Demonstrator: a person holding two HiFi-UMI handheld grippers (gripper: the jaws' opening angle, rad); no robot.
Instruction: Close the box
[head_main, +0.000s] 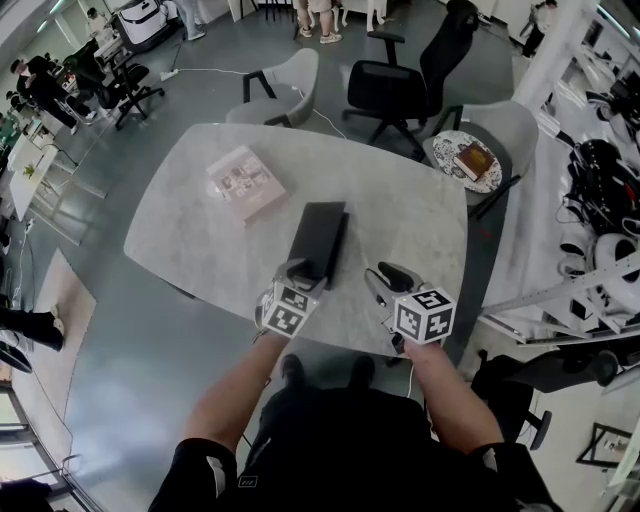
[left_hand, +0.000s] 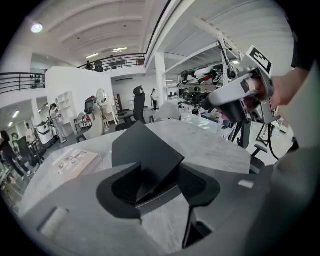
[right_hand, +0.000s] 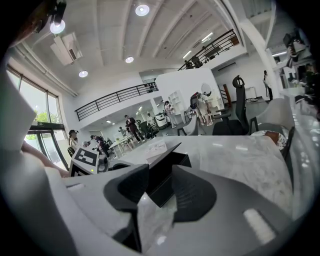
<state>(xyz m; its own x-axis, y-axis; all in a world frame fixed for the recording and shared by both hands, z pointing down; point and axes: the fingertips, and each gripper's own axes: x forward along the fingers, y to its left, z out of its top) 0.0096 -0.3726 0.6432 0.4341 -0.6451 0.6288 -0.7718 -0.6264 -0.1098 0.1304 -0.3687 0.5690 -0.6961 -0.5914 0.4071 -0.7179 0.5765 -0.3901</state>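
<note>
L gripper (left_hand: 157, 182) jaws apart, raised lid (left_hand: 142, 150) of black box (head_main: 320, 238) between them, pads not pressing. R gripper (right_hand: 160, 187) jaws apart, empty, just right of box. Box near worktop (head_main: 200, 230) centre; pink carton (head_main: 245, 183) behind-left.

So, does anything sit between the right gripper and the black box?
Nothing visible does: only bare grey marble tabletop lies between the right gripper and the flat black rectangular box. A corner of its raised lid sits between the open jaws of the left gripper.
</note>
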